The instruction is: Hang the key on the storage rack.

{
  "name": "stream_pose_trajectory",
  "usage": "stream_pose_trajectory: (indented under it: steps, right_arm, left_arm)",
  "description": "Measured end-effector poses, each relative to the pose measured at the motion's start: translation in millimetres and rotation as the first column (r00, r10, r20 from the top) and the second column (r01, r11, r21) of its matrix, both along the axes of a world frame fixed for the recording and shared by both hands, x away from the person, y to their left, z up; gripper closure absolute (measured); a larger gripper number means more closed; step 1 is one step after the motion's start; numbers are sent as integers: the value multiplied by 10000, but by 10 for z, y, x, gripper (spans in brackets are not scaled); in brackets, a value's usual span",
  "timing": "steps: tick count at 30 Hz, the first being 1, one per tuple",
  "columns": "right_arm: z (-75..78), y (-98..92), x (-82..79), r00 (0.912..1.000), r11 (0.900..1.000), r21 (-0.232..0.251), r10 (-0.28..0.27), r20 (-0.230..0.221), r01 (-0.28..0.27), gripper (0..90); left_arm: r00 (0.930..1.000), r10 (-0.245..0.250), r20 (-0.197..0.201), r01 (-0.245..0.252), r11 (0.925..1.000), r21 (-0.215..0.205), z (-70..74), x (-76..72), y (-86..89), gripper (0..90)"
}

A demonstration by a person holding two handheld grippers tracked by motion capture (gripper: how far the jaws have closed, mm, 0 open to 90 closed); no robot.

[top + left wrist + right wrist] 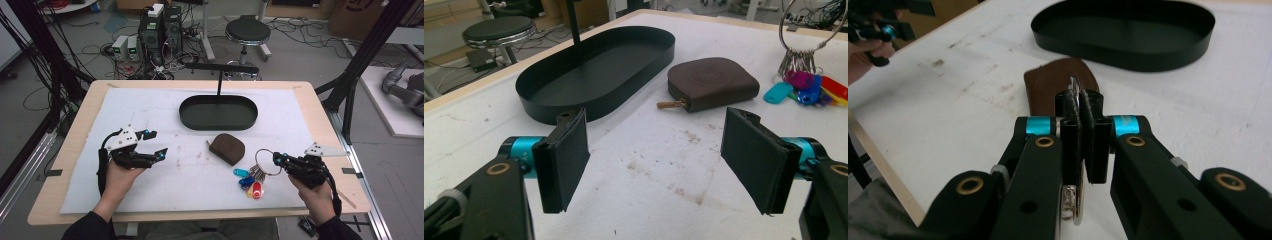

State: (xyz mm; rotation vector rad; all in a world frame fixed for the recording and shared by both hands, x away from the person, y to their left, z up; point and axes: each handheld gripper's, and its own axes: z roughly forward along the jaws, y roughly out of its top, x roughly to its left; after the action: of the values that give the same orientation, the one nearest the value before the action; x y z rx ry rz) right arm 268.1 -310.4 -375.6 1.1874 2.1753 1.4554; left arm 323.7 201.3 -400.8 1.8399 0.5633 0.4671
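- The right gripper [276, 159] has its jaws pinched together on the big metal ring [268, 162] of a key bunch [252, 180] at the near right of the white mat [150, 115]. In the right gripper view the ring's thin wire [1075, 92] stands edge-on between the two pads.
- The keys and their coloured plastic tags — blue, red, a bit of yellow — trail from the ring toward the table's near edge, and I can't tell whether they rest on the mat or have just left it.
- The left gripper [152, 143] hovers over the left side of the mat with its jaws wide apart and nothing between them; from its own view it looks across at the brown leather pouch [713, 83] and the bunch [804, 85] beyond.
- Handling, as I'd judge it: the ring is stiff, thin and slick, so it could swivel in the pads. The bunch looks light, but it's loose — the keys should swing and clatter under the ring once lifted.
- The ring is the sensible place to take hold, since every key hangs from it; grabbing a tag would leave the rest dangling off to one side.
- The black oval tray [218, 112] sits at the far middle of the mat, empty, and the pouch lies between it and the keys.
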Motion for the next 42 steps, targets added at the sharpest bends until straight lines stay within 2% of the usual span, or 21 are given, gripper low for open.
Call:
stream_pose_trajectory:
  steps: [12, 25, 30, 42]
  right_arm:
    - [372, -21, 117, 9962, 9996, 217, 162, 857, -181, 883]
    - [694, -18, 360, 9875, 9994, 351, -114, 1571, 59, 882]
    - [792, 51, 466, 9831, 9993, 379, -81, 1829, 12, 883]
    - [933, 210, 787, 9789, 9993, 360, -112, 2039, 39, 883]
  left_arm:
    - [10000, -22, 44, 22, 10000, -41, -1, 7, 21, 271]
    - [10000, -60, 13, 60, 10000, -10, -14, 13, 13, 271]
    - [10000, -75, 13, 75, 10000, -9, -16, 15, 13, 271]
    - [9999, -120, -16, 120, 9999, -26, -29, 22, 15, 271]
